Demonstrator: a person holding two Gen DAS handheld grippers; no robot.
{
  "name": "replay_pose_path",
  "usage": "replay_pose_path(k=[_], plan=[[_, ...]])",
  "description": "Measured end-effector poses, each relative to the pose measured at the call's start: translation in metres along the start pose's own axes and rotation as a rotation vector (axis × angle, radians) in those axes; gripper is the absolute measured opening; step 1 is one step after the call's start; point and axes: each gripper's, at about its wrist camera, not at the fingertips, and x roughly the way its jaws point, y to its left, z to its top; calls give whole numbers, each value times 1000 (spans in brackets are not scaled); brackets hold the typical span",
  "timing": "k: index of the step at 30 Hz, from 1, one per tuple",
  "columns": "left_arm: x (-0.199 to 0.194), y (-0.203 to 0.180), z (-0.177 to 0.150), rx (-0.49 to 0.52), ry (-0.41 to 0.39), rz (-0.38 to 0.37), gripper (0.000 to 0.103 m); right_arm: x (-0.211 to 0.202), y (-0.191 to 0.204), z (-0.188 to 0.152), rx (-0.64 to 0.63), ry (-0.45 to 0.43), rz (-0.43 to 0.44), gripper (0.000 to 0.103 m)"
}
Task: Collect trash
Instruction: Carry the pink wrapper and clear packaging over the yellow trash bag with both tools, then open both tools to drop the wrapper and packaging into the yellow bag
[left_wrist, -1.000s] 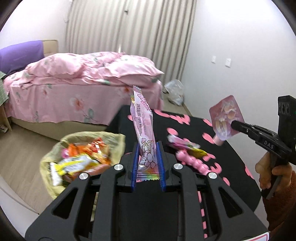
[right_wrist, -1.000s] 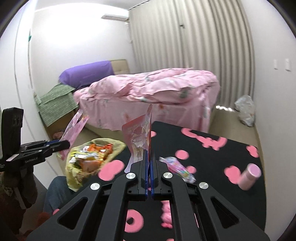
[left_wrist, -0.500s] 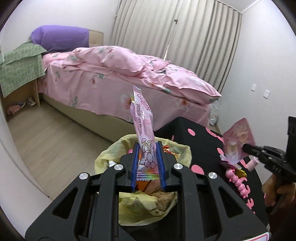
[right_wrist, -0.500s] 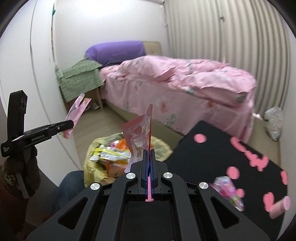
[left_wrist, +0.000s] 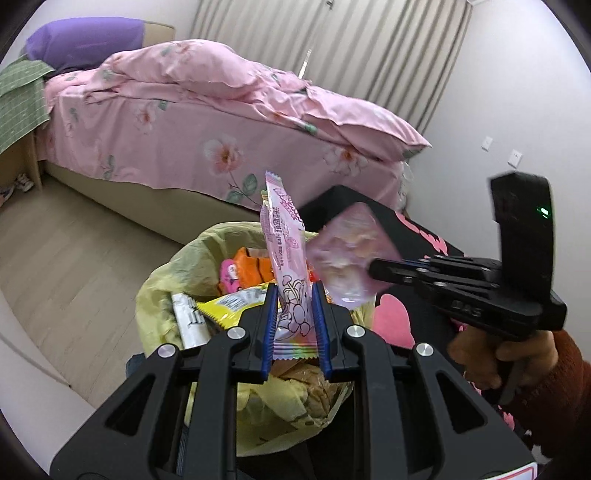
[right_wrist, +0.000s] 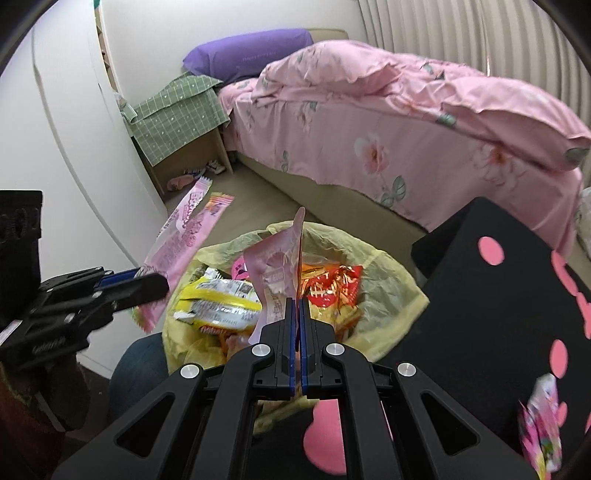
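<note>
At the far left of the right wrist view a white wardrobe door (right_wrist: 62, 122) runs down the wall, and past it a green checked cloth (right_wrist: 177, 107) drapes over a low wooden bedside unit, with a purple pillow (right_wrist: 251, 55) at the head of a bed under a pink floral quilt (right_wrist: 406, 122). Low at the left edge, the left gripper (right_wrist: 147, 286) reaches in, its blue-padded jaws closed tight on a long pink snack wrapper with cartoon print (right_wrist: 181, 247) that slants up and away over the pale wood floor; in the left wrist view the same wrapper (left_wrist: 286, 266) stands upright, pinched near its rainbow-striped bottom seam. Just right of it sits a waste bin lined with a crumpled yellow plastic bag (right_wrist: 391, 273), beside the bed and against the edge of a black table with pink dots (right_wrist: 480, 295); it is heaped with trash, among it a yellow and white packet (right_wrist: 218, 306) and a red and orange snack bag (right_wrist: 332, 288). Above the middle of the bin the right gripper (right_wrist: 298, 314) has its jaws fully together on a flat pink pouch (right_wrist: 280, 266), gripped by its lower edge and seen nearly edge-on; in the left wrist view that pouch (left_wrist: 351, 254) is blurred, hanging over the bin's right rim. Further right there, a hand (left_wrist: 498, 354) in a rust-red knitted sleeve grips the black handle. At the far right of the right wrist view a small colourful wrapper (right_wrist: 541, 428) lies on the table, too blurred to read
</note>
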Motion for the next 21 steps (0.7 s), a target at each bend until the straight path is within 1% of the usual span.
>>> replay_pose_path(k=[3, 6, 7, 9, 11, 13, 14, 15, 16, 17, 18, 21], plan=[[15, 1, 5, 11, 28, 9, 18, 19, -5, 5, 16, 24, 32, 3], [31, 5, 9, -1, 60, 18, 18, 34, -10, 7, 24, 46, 69, 3], [36, 7, 10, -10, 72, 25, 21, 38, -11, 7, 22, 53, 81, 4], [42, 11, 10, -26, 83, 38, 27, 45, -12, 6, 17, 65, 77, 4], [43, 12, 10, -32, 79, 47, 34, 48, -12, 4, -2, 67, 46, 4], [41, 13, 9, -30, 69, 64, 39, 49, -12, 3, -14, 69, 27, 7], [40, 14, 10, -29, 65, 73, 40, 50, -12, 2, -15, 75, 29, 9], [38, 14, 10, -29, 62, 81, 40, 50, -13, 1, -15, 79, 31, 20], [35, 15, 10, -32, 55, 91, 40, 50, -14, 0, -15, 81, 29, 33], [33, 15, 11, -34, 49, 98, 41, 49, -14, -1, -14, 77, 30, 37], [30, 15, 12, -39, 38, 108, 41, 47, -15, -2, -11, 66, 35, 38], [16, 18, 14, -65, 1, 130, 41, 39, -17, -1, -8, 49, 28, 39]])
